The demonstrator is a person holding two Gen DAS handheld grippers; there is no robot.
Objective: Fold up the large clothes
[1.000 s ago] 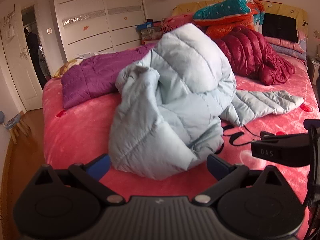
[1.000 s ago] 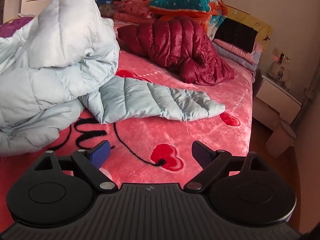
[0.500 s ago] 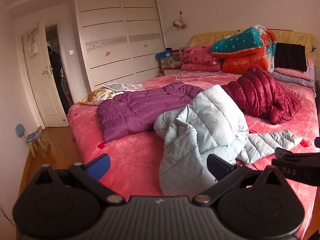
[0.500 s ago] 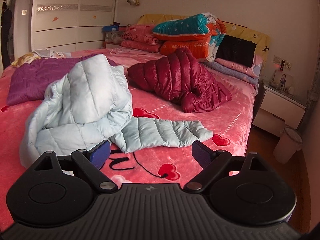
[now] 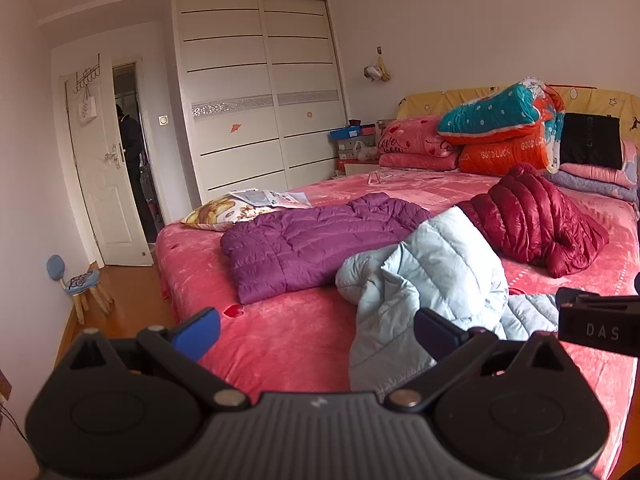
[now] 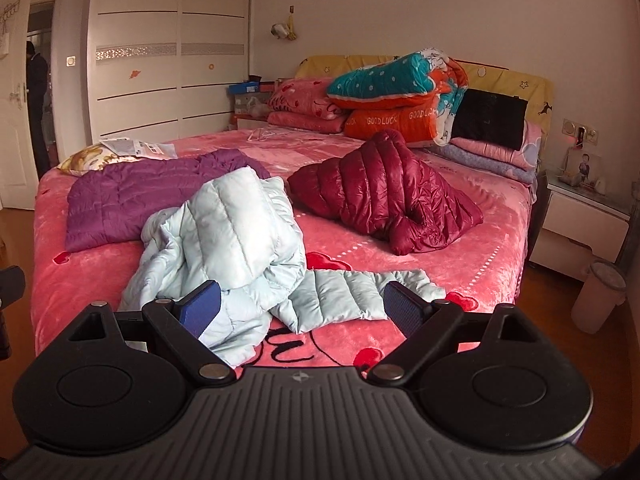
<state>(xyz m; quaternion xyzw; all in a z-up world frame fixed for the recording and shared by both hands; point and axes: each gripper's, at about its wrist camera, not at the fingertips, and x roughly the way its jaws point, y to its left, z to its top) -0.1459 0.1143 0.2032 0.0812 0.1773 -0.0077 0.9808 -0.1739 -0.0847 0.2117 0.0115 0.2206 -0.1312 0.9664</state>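
Both our grippers, left and right, moved back, spread wide and empty. Our puffy light-blue quilted coat lies crumpled near the pink bed's front edge.

Ahead of us a wide bed in a pink heart blanket fills the room, yellow headboard against the far wall. Far left of our grippers, a white sliding wardrobe and an open white door. Wooden floor below left, a small stool there. Far right, a white nightstand, pale bin beside it.
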